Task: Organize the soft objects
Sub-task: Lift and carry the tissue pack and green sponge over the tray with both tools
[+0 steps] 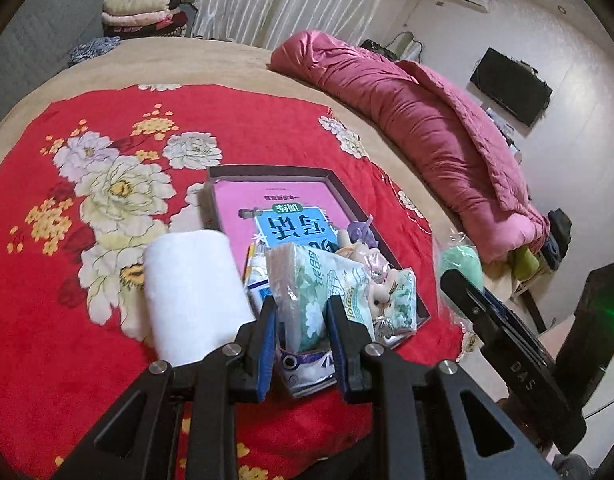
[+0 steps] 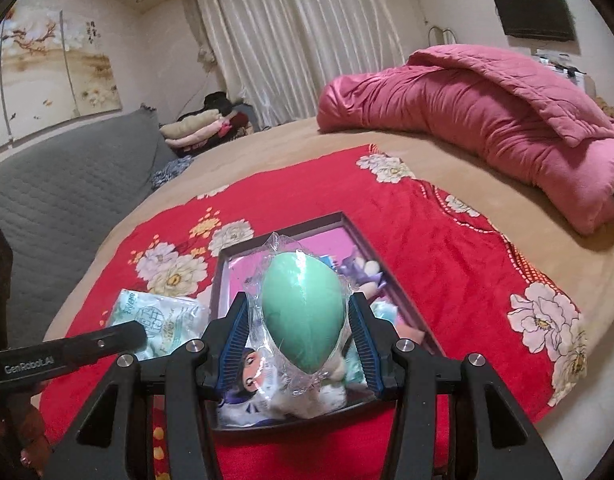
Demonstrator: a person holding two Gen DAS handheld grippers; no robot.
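Observation:
My left gripper (image 1: 301, 312) is shut on a green-and-white tissue pack (image 1: 315, 280), held above the near end of a dark shallow box (image 1: 335, 178). The box lies on a red floral blanket (image 1: 107, 160) and holds a pink book (image 1: 275, 208), a small plush toy (image 1: 381, 296) and other packets. My right gripper (image 2: 303, 312) is shut on a green egg-shaped sponge in clear wrap (image 2: 303, 312), held over the same box (image 2: 227, 256). The sponge also shows in the left wrist view (image 1: 461, 266). The tissue pack shows in the right wrist view (image 2: 163, 316), left of the box.
A white towel roll (image 1: 195, 292) lies left of the box. A rumpled pink quilt (image 1: 427, 128) lies along the bed's far right side. Folded clothes (image 1: 143, 12) are stacked beyond the bed. A grey quilted headboard (image 2: 67, 184) rises at left.

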